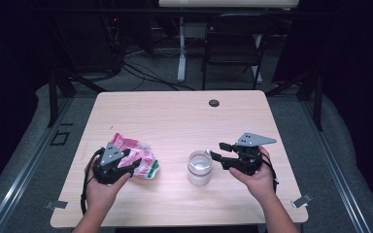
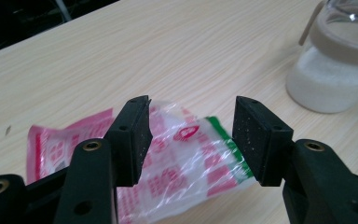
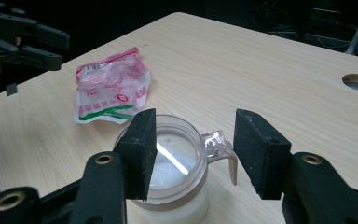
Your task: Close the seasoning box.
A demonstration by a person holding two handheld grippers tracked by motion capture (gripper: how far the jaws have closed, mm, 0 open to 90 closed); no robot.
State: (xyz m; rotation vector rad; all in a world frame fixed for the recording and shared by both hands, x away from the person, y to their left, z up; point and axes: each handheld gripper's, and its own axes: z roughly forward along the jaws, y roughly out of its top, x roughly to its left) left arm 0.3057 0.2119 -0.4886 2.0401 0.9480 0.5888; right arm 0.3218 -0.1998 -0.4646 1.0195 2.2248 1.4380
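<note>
Left tool (image 2: pixel 191 135) hangs open over the empty-looking pink packet (image 2: pixel 177 168) lying flat on the bench (image 1: pixel 175 111), gripping nothing. Right tool (image 3: pixel 193 149) gapes by the jar (image 3: pixel 177 163), white powder inside. Pouring looks done; capping seems left.

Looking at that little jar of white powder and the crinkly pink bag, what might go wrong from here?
1. The jar stands open with white grains inside, and the right gripper hovers with open jaws by its rim and small handle; a nudge might tip it and spill.
2. The plastic bag lies crumpled and limp below the open left gripper; a grab may catch only a thin fold that slips out.
</note>
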